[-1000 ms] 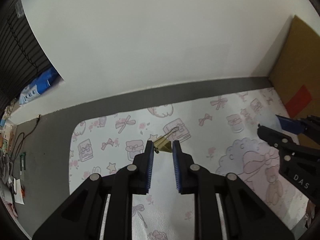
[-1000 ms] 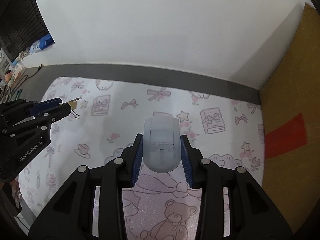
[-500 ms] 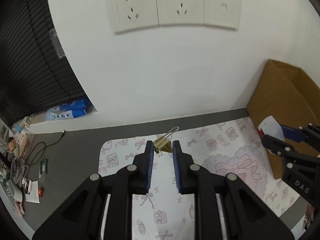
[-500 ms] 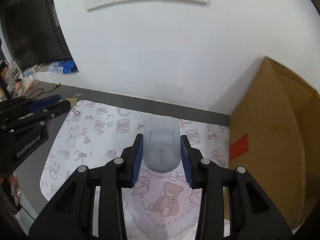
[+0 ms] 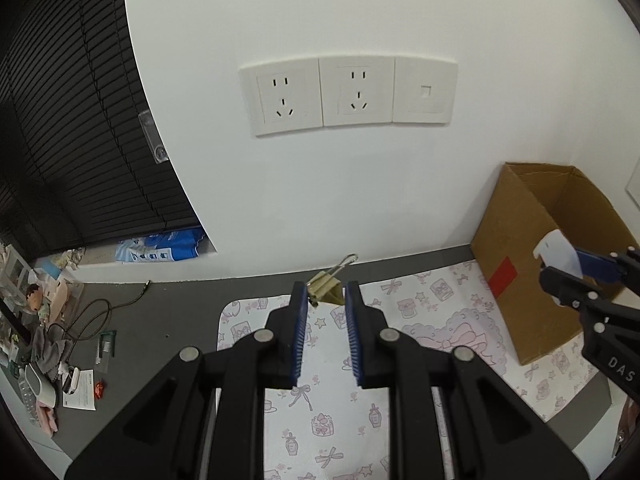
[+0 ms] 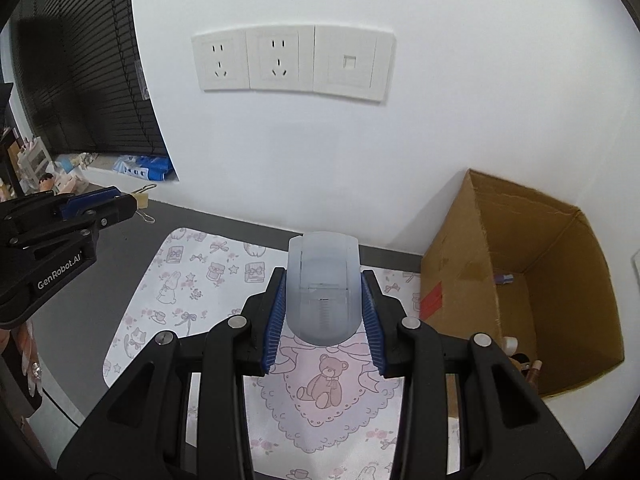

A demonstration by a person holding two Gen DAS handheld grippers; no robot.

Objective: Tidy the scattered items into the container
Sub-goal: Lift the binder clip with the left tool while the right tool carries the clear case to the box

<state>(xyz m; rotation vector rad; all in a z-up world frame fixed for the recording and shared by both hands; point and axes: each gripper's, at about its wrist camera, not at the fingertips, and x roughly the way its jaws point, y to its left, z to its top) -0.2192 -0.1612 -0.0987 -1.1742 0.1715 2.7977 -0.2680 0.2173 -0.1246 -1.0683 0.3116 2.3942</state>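
A: How many grippers and held items appear, from left to right?

B: Two grippers, one item each. The left gripper (image 5: 325,296) is clamped narrowly on one gold binder clip (image 5: 326,291), held above the patterned mat (image 5: 440,320). The right gripper (image 6: 325,304) grips one translucent plastic case (image 6: 323,288) between its blue pads (image 6: 276,320), also lifted above the mat.

A: And the containers?

B: One cardboard box (image 6: 452,272), open at the top, stands on the mat's right edge against the wall. Several small items (image 6: 516,356) lie at its bottom; what they are cannot be told.

A: Other fixtures?

B: One wall plate (image 5: 348,96) with two sockets and one data port.
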